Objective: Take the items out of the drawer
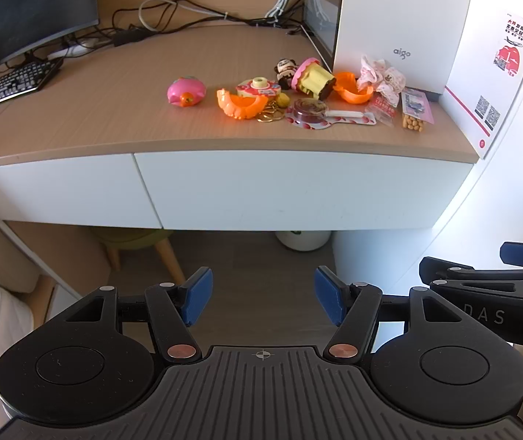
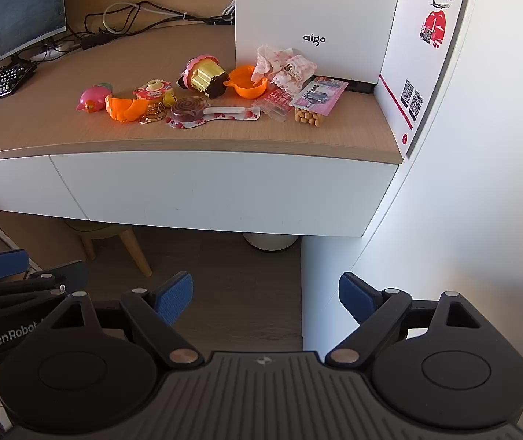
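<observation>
The white drawer [image 1: 298,187] [image 2: 221,190] under the wooden desk top is closed. Several small items lie on the desk above it: a pink toy [image 1: 186,93] [image 2: 92,99], orange shell halves [image 1: 241,104] [image 2: 125,108], a lollipop [image 1: 312,112] [image 2: 191,112], a cupcake toy [image 1: 314,79] [image 2: 202,73], snack packets [image 1: 415,110] [image 2: 316,99]. My left gripper [image 1: 263,299] hangs open and empty in front of the drawer, well back from it. My right gripper [image 2: 265,297] is open and empty too, beside the left one.
A second white drawer front [image 1: 59,190] lies to the left. A white box marked aigo [image 1: 400,18] [image 2: 316,11] and a white leaflet [image 2: 426,55] stand at the desk's right. Monitor, keyboard [image 1: 8,84] and cables sit at the back left. A stool [image 1: 140,242] and white bin [image 2: 270,242] stand below.
</observation>
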The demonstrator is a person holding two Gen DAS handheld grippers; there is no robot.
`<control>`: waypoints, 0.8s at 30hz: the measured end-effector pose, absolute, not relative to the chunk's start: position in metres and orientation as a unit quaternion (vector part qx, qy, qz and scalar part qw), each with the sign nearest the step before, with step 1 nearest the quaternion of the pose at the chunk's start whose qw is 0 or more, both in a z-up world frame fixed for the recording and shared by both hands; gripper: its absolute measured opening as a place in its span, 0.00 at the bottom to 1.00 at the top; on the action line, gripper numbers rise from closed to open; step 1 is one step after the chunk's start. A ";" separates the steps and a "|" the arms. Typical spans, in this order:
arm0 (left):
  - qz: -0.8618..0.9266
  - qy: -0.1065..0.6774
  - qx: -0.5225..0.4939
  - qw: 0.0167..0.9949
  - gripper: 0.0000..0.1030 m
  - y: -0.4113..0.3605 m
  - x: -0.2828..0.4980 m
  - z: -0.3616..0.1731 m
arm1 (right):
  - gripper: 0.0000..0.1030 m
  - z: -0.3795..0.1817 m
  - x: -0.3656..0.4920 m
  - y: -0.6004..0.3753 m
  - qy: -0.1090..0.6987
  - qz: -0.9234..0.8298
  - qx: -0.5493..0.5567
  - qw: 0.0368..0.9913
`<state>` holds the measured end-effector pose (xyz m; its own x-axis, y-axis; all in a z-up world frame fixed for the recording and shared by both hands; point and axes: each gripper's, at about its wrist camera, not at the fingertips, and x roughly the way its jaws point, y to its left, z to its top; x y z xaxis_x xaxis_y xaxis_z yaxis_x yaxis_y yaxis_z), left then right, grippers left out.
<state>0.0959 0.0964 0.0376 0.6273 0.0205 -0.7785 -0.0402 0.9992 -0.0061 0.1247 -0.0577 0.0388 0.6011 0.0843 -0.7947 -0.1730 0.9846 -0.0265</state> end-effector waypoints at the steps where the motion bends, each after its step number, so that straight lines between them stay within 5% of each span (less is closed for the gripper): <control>1: 0.017 0.431 -0.012 0.902 0.66 0.096 0.096 0.038 | 0.85 0.039 0.125 -0.058 0.441 0.072 -0.050 0.893; 24: 0.016 0.432 -0.012 0.902 0.66 0.096 0.097 0.037 | 0.85 0.037 0.126 -0.061 0.442 0.072 -0.049 0.893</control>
<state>0.0971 0.0964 0.0372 0.6264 0.0188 -0.7793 -0.0389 0.9992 -0.0071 0.1265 -0.0607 0.0366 0.5982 0.0844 -0.7969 -0.1716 0.9849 -0.0245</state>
